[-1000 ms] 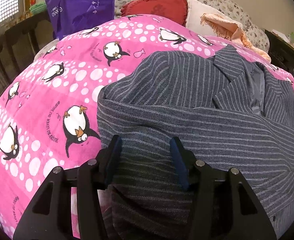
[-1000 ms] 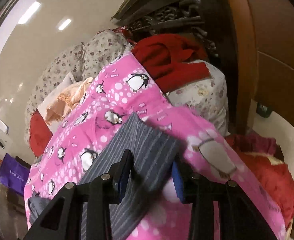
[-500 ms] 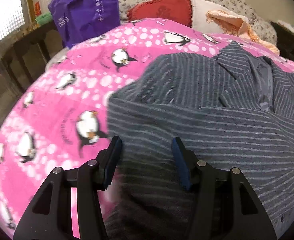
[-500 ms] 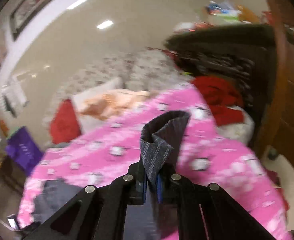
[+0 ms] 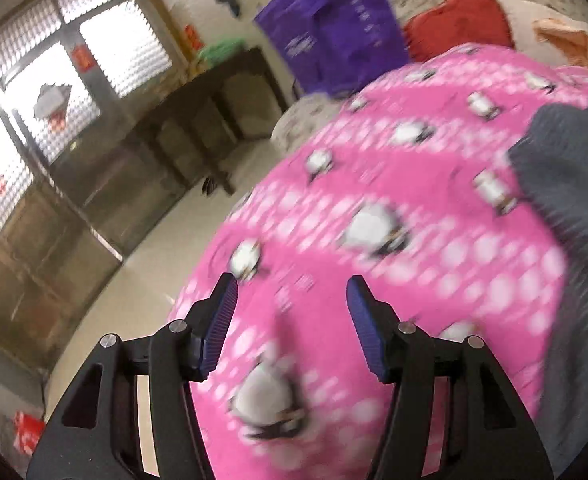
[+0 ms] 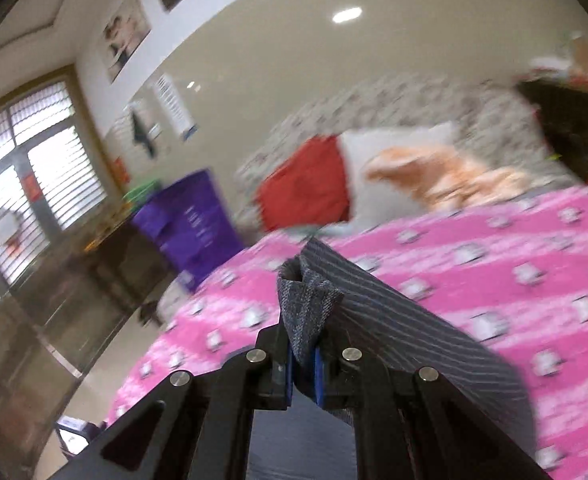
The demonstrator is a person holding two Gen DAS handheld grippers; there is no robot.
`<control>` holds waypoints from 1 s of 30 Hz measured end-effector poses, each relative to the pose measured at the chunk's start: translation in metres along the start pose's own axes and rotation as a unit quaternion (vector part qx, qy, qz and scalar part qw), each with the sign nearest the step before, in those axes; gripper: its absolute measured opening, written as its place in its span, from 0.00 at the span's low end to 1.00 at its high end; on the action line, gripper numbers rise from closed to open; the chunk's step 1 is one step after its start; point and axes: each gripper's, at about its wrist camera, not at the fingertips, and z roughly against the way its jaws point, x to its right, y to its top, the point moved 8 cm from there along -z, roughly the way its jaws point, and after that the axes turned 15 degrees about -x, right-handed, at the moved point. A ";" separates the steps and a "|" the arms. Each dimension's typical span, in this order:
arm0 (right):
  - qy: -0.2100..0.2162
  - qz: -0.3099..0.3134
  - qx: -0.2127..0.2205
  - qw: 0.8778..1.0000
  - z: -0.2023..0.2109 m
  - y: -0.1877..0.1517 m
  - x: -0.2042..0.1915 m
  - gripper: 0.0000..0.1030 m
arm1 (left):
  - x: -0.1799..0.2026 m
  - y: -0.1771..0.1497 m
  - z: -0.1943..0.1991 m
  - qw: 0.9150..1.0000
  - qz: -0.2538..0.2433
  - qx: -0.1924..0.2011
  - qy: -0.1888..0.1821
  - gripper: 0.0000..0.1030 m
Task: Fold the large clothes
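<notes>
1. Step in hand, my read: mid-fold. The right gripper is clenched on a bunched end of the grey striped jacket and holds it raised above the pink penguin blanket.
2. The left gripper is released, jaws wide apart, nothing between them. It hangs over bare blanket; the frame is motion-blurred.
3. Jacket location: in the left wrist view the bulk lies at 2–3 o'clock on the blanket, well apart from the left jaws. In the right wrist view the fabric runs from the jaws toward 4 o'clock.
4. Next move likely calls for carrying the pinched end across the jacket body and laying it flat. The left gripper would need to swing toward 3 o'clock to pin or take an edge.
5. Edges: the blanket drops off to the floor at 9 o'clock in the left wrist view, so keep the fabric inboard.
6. Room: open blanket all round the jacket. The purple bag, red cushion and orange cloth sit far off at 11–1 o'clock, not in the way.
</notes>
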 end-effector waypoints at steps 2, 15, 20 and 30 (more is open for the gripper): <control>0.017 0.011 -0.027 0.999 -0.043 -0.012 -0.041 0.07 | -0.014 -0.009 -0.019 1.000 0.017 -0.015 -0.007 0.55; -0.026 0.049 -0.160 0.986 -0.252 -0.169 -0.098 0.13 | -0.014 -0.018 -0.043 0.994 0.048 -0.005 -0.094 0.56; -0.029 0.103 -0.170 0.979 -0.215 -0.174 -0.113 0.43 | -0.011 -0.018 -0.039 0.996 0.040 -0.009 -0.075 0.60; -0.156 0.042 -0.087 0.983 -0.039 -0.156 0.073 0.29 | 0.045 0.044 0.052 0.995 -0.007 0.051 -0.090 0.60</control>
